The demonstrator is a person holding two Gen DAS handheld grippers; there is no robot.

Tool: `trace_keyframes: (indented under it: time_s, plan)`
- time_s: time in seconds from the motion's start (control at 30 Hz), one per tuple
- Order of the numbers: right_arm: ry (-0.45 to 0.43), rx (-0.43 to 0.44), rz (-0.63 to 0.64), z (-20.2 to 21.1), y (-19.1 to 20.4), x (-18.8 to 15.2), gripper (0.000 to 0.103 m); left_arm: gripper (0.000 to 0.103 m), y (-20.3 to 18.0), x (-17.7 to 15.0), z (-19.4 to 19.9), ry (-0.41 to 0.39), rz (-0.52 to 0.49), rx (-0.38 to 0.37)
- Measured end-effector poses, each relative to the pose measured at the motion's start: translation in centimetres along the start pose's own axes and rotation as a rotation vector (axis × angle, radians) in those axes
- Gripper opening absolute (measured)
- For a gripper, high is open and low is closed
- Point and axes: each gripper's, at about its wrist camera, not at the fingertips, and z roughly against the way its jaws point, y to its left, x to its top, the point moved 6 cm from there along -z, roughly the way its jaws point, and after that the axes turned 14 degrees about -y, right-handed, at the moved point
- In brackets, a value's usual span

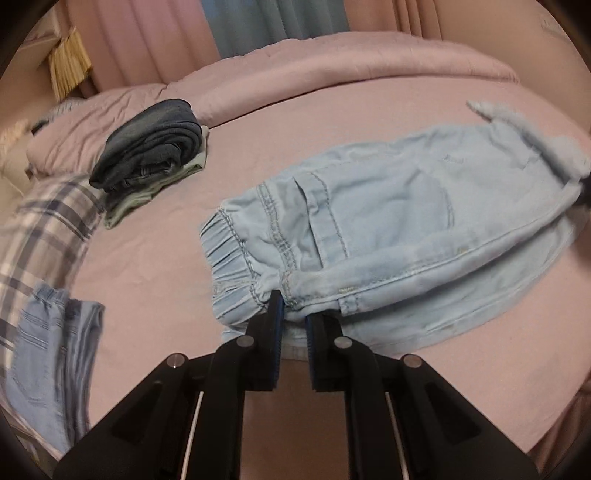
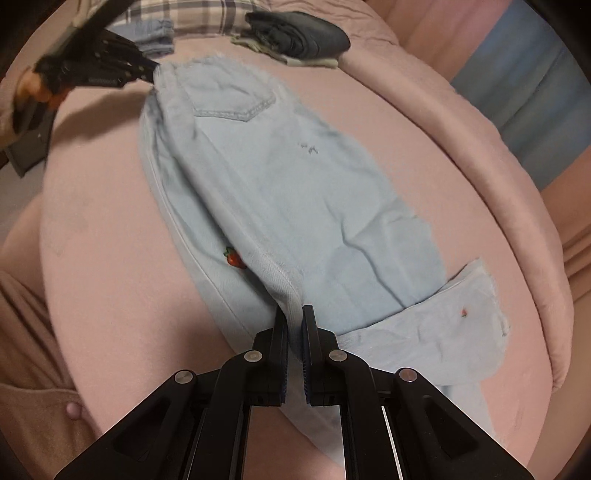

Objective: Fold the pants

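Gripping the waist end of the light blue pants (image 1: 388, 236), the left gripper (image 1: 293, 314) has its jaws drawn narrow, with a fold of denim beside the elastic waistband pinched between the blue pads (image 1: 277, 332). In this left wrist view the pants lie folded lengthwise on the pink bed sheet (image 1: 155, 280), stretching away to the right, where the far end looks blurred. A stack of dark folded clothes (image 1: 151, 144) sits well apart to the upper left, near a plaid pillow (image 1: 48, 229), with another pair of blue jeans (image 1: 48, 350) lying at the left edge.

From the right wrist view, the right gripper (image 2: 294, 317) is likewise closed narrow on a raised ridge of the pants (image 2: 295, 192) at the leg end, beside a turned-up cuff (image 2: 454, 332). A small red strawberry patch (image 2: 233, 258) shows on the lower layer. At the far waist end the left gripper (image 2: 147, 72) meets the fabric, blurred. The dark stack (image 2: 303, 33) lies beyond.
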Motion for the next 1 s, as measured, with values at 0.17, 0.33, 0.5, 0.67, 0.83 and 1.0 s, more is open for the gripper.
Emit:
trace_keyframes:
  time_s: [0.17,0.33,0.5,0.67,0.83,1.0]
  plan:
    - [0.060,0.018,-0.038,-1.7,0.3,-1.7,0.015,0.017,-0.2,-2.1,1.4,0.053,0.047,-0.016]
    - [-0.012,0.146,-0.312,1.5,-1.8,-1.6,0.050,0.058,1.2,-2.0,4.8,0.018,0.181,-0.029]
    - [-0.108,0.039,-0.638,3.7,-10.4,-0.8,0.055,0.060,-2.5,1.8,5.1,-0.063,0.248,-0.161]
    - [0.044,-0.178,-0.858,-0.9,-18.9,-1.2,0.056,0.060,-13.3,7.0,3.1,-0.096,0.218,-0.457]
    - [0.187,-0.248,-0.934,-7.0,-22.8,-1.6,0.055,0.060,-23.3,10.0,1.5,-0.065,0.113,-0.658]
    - [0.256,-0.264,-0.972,-9.5,-22.9,-2.8,0.013,0.025,-29.0,9.6,-1.4,0.053,-0.016,-0.659]
